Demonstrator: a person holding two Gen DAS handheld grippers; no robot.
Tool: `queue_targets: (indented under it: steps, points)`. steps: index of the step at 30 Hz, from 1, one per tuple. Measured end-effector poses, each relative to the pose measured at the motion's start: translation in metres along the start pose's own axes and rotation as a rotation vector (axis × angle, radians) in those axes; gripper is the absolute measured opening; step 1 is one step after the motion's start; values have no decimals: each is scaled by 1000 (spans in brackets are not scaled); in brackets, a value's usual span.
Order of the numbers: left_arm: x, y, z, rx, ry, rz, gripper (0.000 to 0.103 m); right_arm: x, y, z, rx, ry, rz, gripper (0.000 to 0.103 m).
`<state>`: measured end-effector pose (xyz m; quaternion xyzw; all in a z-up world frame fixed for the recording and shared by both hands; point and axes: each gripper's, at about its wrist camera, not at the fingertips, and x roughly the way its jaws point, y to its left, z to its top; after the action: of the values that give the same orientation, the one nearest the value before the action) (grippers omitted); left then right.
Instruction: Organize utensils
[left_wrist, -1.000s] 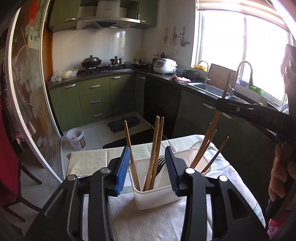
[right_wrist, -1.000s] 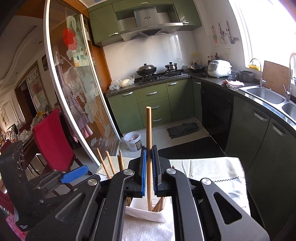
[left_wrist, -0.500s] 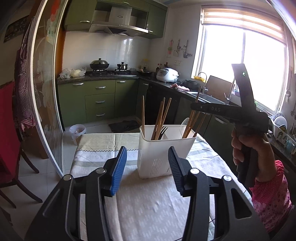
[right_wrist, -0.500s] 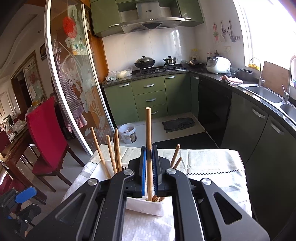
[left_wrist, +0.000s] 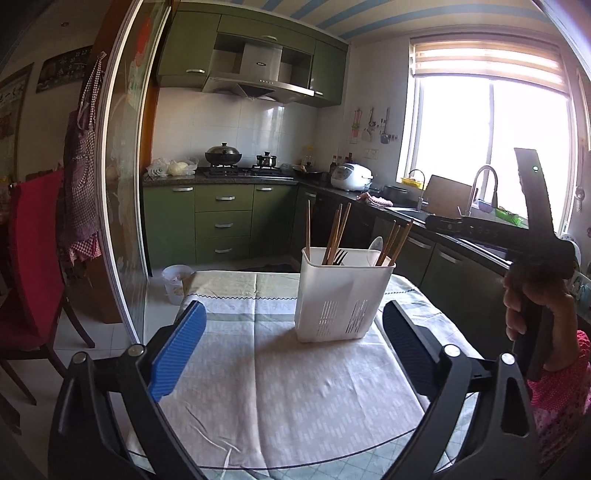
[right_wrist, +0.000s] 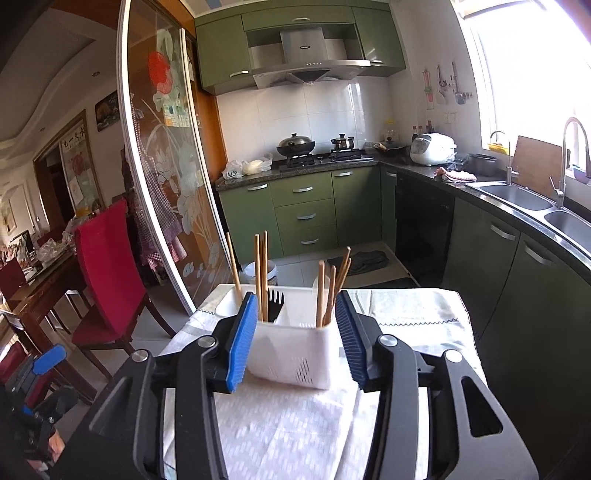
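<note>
A white slotted utensil holder (left_wrist: 341, 295) stands on the cloth-covered table (left_wrist: 280, 391); it also shows in the right wrist view (right_wrist: 295, 354). Several wooden chopsticks (left_wrist: 337, 232), a black fork (left_wrist: 340, 255) and a white spoon (left_wrist: 376, 246) stand in it. In the right wrist view the chopsticks (right_wrist: 260, 273) and the fork (right_wrist: 275, 301) show in separate compartments. My left gripper (left_wrist: 291, 354) is open and empty, held back from the holder. My right gripper (right_wrist: 295, 343) is open and empty just before the holder; it shows at the right of the left wrist view (left_wrist: 532, 236).
Green kitchen cabinets (left_wrist: 221, 221) and a stove with pots (left_wrist: 240, 162) stand behind the table. A sink with a faucet (right_wrist: 517, 195) runs along the right. A glass sliding door (left_wrist: 122, 166) and red chairs (right_wrist: 107, 266) are at the left. A small bin (left_wrist: 177, 280) stands on the floor.
My right gripper has opened and let go of the chopstick, which now stands in the holder. Both grippers have drawn back from the holder, and the left one has opened wider.
</note>
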<state>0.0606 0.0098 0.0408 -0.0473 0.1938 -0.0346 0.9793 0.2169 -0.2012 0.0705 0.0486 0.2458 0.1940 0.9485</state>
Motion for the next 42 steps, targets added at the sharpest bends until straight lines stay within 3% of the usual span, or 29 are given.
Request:
queue_targets:
  steps: [7,11,14,19,26,42]
  points:
    - [1,5,-36,-53,66,-3,96,-63,-20,-79,34,43,-8,75]
    - [0,0,-55,-25,96,16,96,-85,-27,-126,33,77,-6,92]
    - [-9,-7,-59,12,87,24,96,-108,-27,-151,29,38,-11,98]
    - [-40,-15,-51,19,43,7,96,-152,-21,-164,10,-69,-19,98]
    - [-79,-25,-44,43,-16,-3,96,-193,-1,-152,-30,-185,-69,98]
    - [-92,-28,-54,35,-16,22,96,-188,13,-152,-90,-151,-138,98]
